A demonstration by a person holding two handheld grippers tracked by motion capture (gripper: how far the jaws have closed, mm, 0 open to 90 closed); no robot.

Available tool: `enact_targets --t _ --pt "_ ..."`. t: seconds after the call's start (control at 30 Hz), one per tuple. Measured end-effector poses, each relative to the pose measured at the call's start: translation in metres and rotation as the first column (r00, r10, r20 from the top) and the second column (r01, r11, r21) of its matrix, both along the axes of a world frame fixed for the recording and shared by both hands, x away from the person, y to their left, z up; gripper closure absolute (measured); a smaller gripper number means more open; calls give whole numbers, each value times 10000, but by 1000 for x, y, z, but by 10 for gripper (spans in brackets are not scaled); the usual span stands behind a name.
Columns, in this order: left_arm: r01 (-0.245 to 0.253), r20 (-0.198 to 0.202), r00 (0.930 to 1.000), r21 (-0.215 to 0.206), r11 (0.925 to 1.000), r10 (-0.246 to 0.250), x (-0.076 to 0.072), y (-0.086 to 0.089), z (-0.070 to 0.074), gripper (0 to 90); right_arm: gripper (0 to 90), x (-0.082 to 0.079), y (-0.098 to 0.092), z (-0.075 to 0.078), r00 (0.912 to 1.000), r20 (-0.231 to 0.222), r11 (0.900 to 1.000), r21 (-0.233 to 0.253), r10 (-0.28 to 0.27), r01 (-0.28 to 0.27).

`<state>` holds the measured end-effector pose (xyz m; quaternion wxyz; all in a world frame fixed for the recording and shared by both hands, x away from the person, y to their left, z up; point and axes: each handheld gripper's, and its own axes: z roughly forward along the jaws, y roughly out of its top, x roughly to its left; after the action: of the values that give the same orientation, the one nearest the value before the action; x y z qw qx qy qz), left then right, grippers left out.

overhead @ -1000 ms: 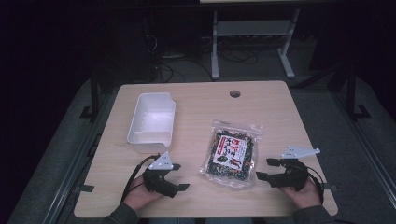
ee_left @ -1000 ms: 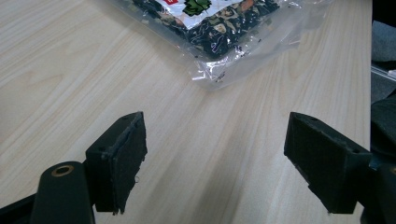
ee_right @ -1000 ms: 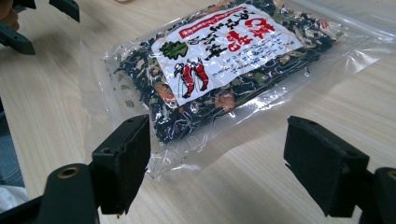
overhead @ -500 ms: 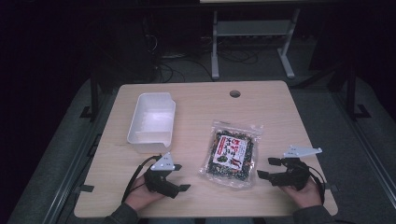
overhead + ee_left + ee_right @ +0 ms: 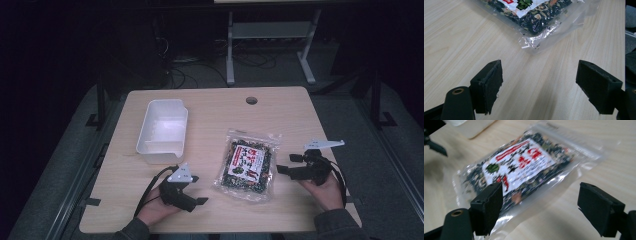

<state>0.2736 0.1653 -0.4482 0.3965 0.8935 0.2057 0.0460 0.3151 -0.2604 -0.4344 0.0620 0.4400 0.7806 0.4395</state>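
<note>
Snack bag [image 5: 246, 165] flat on the surface [image 5: 210, 115]; left claw [image 5: 196, 196] and right claw [image 5: 288, 164] flank it, spread wide, empty. Slick film could slip from a shallow pinch.

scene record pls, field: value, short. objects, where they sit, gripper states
surface: wooden table, round hole near far edge
bag: clear snack bag with red-and-white label, flat on the table between the two grippers
bin: white plastic bin, far-left of bag, looks empty
left gripper: jaws open, bare table between them, bag corner ahead
right gripper: jaws open, aimed at bag, not gripping it
contact: neither gripper holds anything
</note>
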Motion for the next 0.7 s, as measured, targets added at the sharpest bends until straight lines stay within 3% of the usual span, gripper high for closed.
enact_targets --t 0.23,0.33,0.43,0.53,0.67,0.7 --pt "-15 -1 10000 172 9999 15 3 -7 0 223 192 26 -3 4 9988 -434 9997 104 -235 240" --pt "-77 -1 10000 131 9999 77 4 -9 2 229 223 36 -4 3 9982 -417 9989 202 -423 431" --pt "-92 -8 10000 151 9998 92 5 -12 4 231 210 48 -3 0 9956 -763 9984 -172 -549 537" --pt "-57 48 10000 260 9996 56 7 -16 6 233 217 61 -2 1 9944 -844 9979 62 -631 639" --pt "-105 -54 9999 133 9999 106 12 -24 8 237 223 78 0 0 9927 -944 9971 -90 -755 749" --pt "-133 -69 9999 91 9999 134 14 -25 9 237 215 82 0 -1 9894 -1187 9964 -212 -835 815"
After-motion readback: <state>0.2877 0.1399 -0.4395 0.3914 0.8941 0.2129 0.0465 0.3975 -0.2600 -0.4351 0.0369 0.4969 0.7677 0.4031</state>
